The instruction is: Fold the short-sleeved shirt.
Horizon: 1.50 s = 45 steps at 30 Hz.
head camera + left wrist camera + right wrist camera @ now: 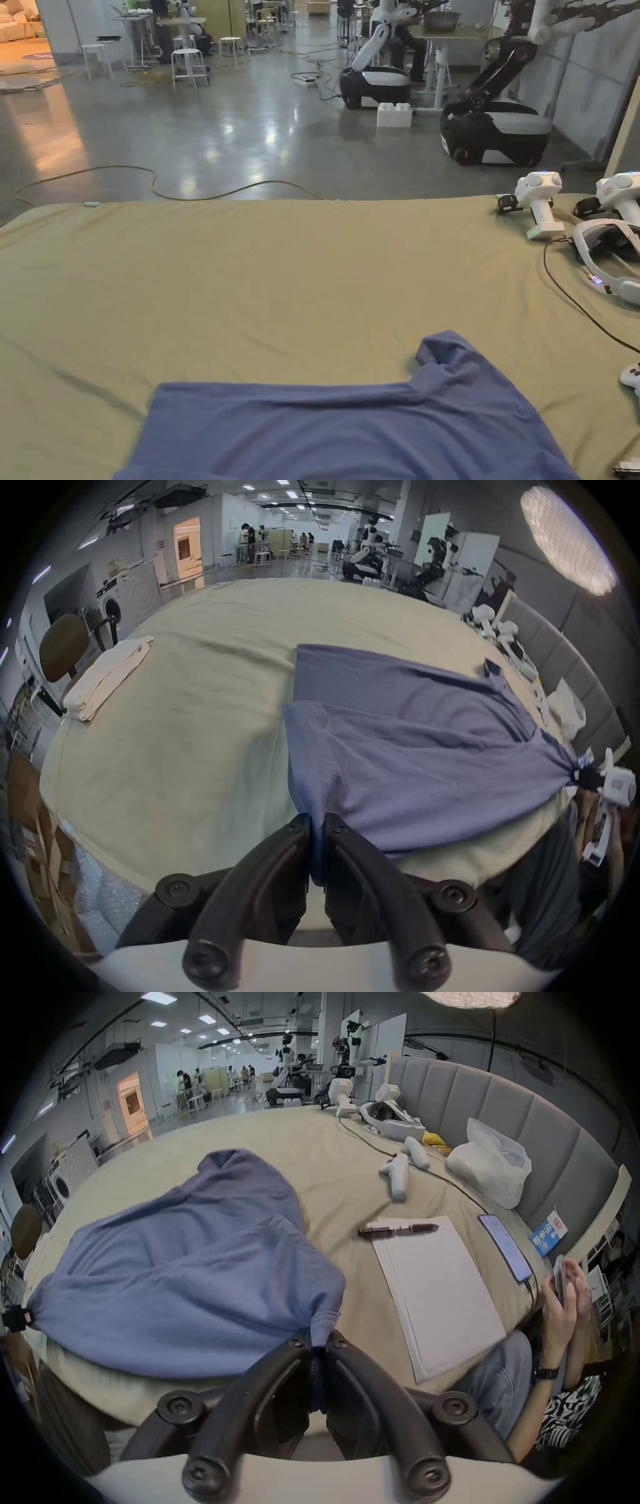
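A blue short-sleeved shirt (350, 431) lies spread near the front edge of a bed covered in a tan sheet (262, 281), one sleeve (444, 351) sticking up toward the far right. My left gripper (317, 821) is shut on the shirt's (408, 750) near left edge, a strip of cloth pinched between its jaws. My right gripper (318, 1338) is shut on a bunched hem corner of the shirt (180, 1269) at the near right. The right gripper (585, 779) is seen in the left gripper view pulling the cloth taut; the left gripper (17, 1317) is seen at the right gripper view's left edge.
White controllers (540, 200) and a headset (609, 256) with a black cable lie at the bed's far right. A notebook (436, 1290) with a pen, a phone (504, 1246) and a white bag (491, 1167) sit to the right. Folded cream cloth (107, 677) lies left. A seated person's hand (561, 1300) holds a phone.
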Tool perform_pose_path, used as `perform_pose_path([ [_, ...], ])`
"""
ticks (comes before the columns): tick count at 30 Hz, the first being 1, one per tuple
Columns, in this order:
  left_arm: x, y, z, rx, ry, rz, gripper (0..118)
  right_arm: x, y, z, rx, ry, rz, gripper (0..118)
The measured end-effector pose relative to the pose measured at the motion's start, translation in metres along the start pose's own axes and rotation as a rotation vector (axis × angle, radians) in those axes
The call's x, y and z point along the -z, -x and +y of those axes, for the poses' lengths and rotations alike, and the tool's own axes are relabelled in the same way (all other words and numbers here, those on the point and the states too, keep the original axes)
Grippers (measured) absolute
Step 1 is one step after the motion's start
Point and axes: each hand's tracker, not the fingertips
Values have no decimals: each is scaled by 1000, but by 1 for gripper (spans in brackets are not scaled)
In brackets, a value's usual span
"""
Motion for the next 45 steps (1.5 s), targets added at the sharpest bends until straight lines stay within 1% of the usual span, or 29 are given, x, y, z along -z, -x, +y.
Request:
perform_pose_path([
  [2, 0, -2, -8, 3, -3, 1, 9, 2, 2, -9, -16, 15, 4, 6],
  [3, 4, -2, -9, 4, -4, -2, 9, 4, 4, -12, -31, 11, 5, 11],
  [4, 7, -2, -11, -1, -6, -10, 14, 7, 7, -14, -55, 12, -13, 29],
  [5, 9, -1, -12, -16, -6, -16, 41, 9, 9, -14, -81, 27, -32, 61],
  [6, 9, -1, -14, -33, -7, -12, 68, 10, 11, -14, -88, 35, -44, 72],
  [7, 9, 1, -15, -58, -26, -17, 83, 9, 10, -15, -80, 35, -34, 70],
  [8, 3, 3, -18, -83, -73, -68, 87, 5, 8, -15, -74, 34, -19, 69],
  [9, -6, 6, -21, -106, -152, -125, 87, -1, 6, -16, -57, 5, 15, 70],
  [10, -19, 7, -23, -117, -222, -161, 87, -8, 5, -17, -62, -30, 25, 70],
  [11, -34, 5, -23, -111, -286, -164, 87, -16, 6, -17, -84, -85, -2, 70],
  [12, -46, 2, -22, -95, -333, -151, 87, -24, 7, -15, -99, -121, -23, 70],
  [13, -63, -2, -20, -70, -401, -123, 87, -35, 7, -12, -100, -173, -10, 70],
  [15, -98, -16, -15, -16, -532, -90, 87, -60, 9, -6, -59, -268, 46, 70],
  [17, -132, -30, -12, 21, -654, -66, 87, -89, 14, 2, -42, -365, 106, 70],
  [20, -172, -51, -7, 66, -777, -27, 87, -129, 23, 11, -51, -530, 175, 70],
  [22, -198, -66, -7, 80, -853, 31, 86, -155, 33, 15, -62, -635, 230, 70],
  [24, -215, -77, -7, 80, -894, 53, 85, -176, 40, 20, -94, -702, 278, 66],
  [25, -223, -82, -6, 79, -890, 56, 84, -186, 44, 21, -110, -730, 289, 62],
  [26, -230, -87, -6, 82, -888, 68, 82, -193, 49, 22, -125, -752, 307, 53],
  [27, -234, -91, -7, 91, -888, 77, 76, -200, 52, 22, -133, -774, 329, 37],
  [28, -238, -96, -9, 115, -904, 94, 62, -206, 54, 22, -123, -797, 356, 18],
  [29, -241, -101, -11, 130, -916, 108, 27, -209, 57, 23, -115, -787, 355, 11],
  [30, -244, -105, -11, 142, -912, 115, 5, -210, 62, 25, -112, -780, 349, 9],
  [31, -244, -108, -12, 146, -913, 119, 4, -211, 63, 26, -113, -772, 367, 3],
  [32, -245, -109, -15, 141, -928, 129, 0, -210, 64, 26, -118, -767, 387, 0],
  [35, -247, -106, -14, 132, -921, 46, 0, -208, 70, 26, -125, -752, 385, 0],
  [40, -237, -107, -8, 158, -884, 41, 0, -200, 77, 28, -143, -734, 368, 0],
  [42, -230, -105, -3, 143, -863, 26, 0, -195, 77, 31, -147, -730, 373, 0],
  [45, -209, -98, 14, 92, -776, -38, 0, -186, 77, 32, -150, -708, 374, 0],
])
